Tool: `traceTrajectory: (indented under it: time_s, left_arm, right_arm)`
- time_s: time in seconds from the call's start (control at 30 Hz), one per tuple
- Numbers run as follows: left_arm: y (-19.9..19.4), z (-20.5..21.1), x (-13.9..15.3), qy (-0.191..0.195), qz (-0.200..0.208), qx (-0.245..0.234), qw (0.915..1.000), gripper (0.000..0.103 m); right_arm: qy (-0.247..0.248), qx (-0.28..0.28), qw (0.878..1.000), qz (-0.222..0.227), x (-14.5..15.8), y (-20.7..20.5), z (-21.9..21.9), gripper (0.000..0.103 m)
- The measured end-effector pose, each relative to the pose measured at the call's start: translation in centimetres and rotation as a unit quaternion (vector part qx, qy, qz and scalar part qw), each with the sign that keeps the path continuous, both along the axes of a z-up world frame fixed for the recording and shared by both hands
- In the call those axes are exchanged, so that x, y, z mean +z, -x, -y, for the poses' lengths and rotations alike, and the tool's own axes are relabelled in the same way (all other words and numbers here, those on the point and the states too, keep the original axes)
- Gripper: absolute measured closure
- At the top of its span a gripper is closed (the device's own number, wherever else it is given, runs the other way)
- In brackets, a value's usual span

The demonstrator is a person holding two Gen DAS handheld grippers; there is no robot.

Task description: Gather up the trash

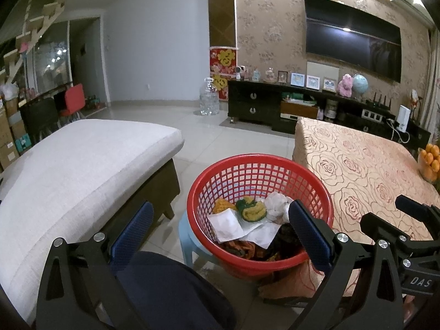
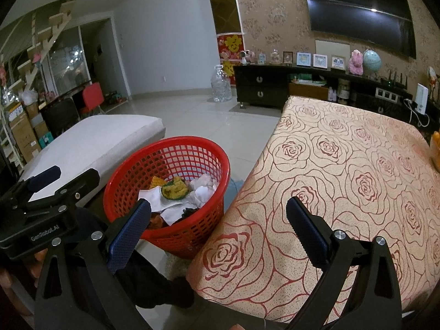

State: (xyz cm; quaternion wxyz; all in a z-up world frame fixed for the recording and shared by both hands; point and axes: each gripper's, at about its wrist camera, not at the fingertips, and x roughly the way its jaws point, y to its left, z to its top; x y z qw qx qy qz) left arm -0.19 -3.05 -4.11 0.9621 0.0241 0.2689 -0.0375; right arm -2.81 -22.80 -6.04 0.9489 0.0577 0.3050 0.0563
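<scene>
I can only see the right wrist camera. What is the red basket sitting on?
Observer: The red basket stands on a light blue stool; the left wrist view shows it.
Operator: Are the left gripper's fingers open?
Observer: Yes. The left gripper is open and holds nothing.
Operator: What's the orange stuff at the table's far edge?
Observer: A bowl of oranges on the table.
</scene>
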Motion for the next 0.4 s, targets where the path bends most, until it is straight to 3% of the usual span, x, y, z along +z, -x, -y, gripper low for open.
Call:
traceTrajectory:
  time_s: [0.23, 0.4]
  left_arm:
    - [0.1, 0.5, 0.2, 0.016, 0.006, -0.015, 0.9997, 0.008]
    - [-0.1, 1.4, -0.2, 0.022, 0.0, -0.035, 0.9991, 0.008]
  right_arm:
    - [-0.013, -0.009, 1.0, -0.008, -0.1, -0.3, 1.7, 0.007]
    - [-0.029, -0.072, 0.997, -0.006, 0.6, -0.2, 8.7, 0.007]
